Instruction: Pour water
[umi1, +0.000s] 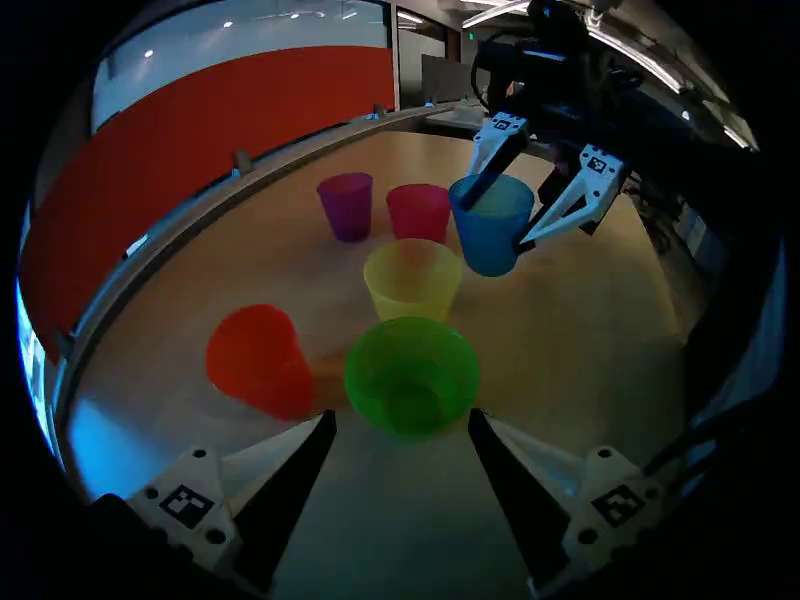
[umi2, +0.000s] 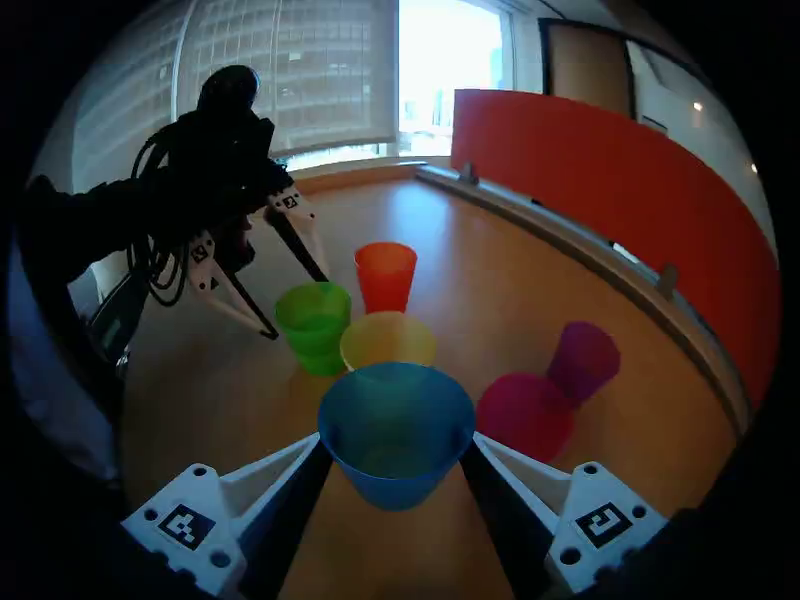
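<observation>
Two cups flank the yellow cup (umi1: 412, 280): the blue cup (umi2: 396, 420), clenched in the right gripper (umi2: 396, 440), and the green cup (umi1: 410, 375), between the jaws of the left gripper (umi1: 401, 414); pressing or not, I cannot tell. Better to tilt the blue cup slowly, its lip above the receiving mouth.

Green cup (umi1: 411, 375) between left gripper (umi1: 400, 420) fingers; contact unclear. Beyond: red cup (umi1: 255, 360), yellow cup (umi1: 412, 280), purple cup (umi1: 346, 205), pink cup (umi1: 418, 212) upright on table (umi1: 600, 330). Right gripper (umi1: 495, 222) clasps blue cup (umi1: 490, 235).
</observation>
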